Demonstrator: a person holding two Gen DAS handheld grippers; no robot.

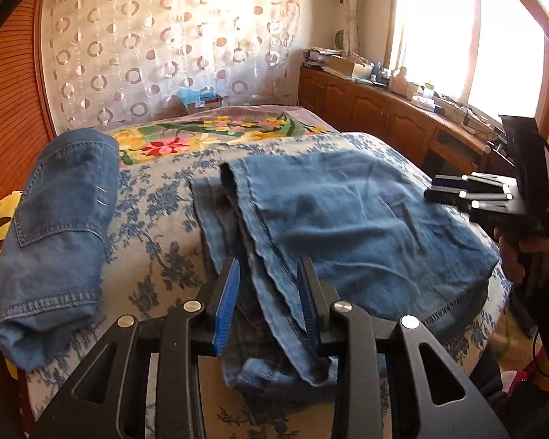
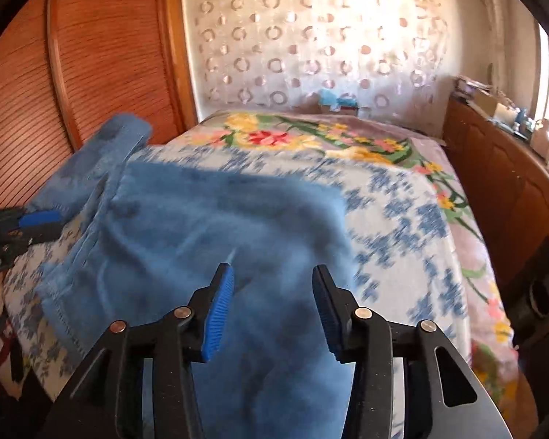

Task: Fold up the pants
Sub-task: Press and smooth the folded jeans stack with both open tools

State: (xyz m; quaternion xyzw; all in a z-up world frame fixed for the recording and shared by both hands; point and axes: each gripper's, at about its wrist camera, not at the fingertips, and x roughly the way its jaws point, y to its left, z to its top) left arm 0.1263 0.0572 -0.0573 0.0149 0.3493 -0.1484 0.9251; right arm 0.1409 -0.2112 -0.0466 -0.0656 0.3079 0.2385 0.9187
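Left wrist view is filled at its widest by the bed, covered with a blue-flowered spread; a cabinet under the window is seen at two o'clock; a second denim garment, already folded, is laid at nine o'clock on the bed, well apart from the work. The pants are spread at the centre of the bed, partly doubled over, with a bunched strip of hem and seam drawn towards six o'clock; in the right wrist view the pants are blurred, so finer creases cannot be read there.

The denim is judged soft and limp but fairly heavy for cloth; sagging is to be expected where it is lifted by one point only; the stitched hems and seams are judged the firmest places to be gripped, since the layers are thickest there and slipping is least likely.

The left tool is held apart, with the bunched denim edge lying between its blue pads, not visibly pinched; the right tool is likewise spread wide above the cloth, with nothing gripped.
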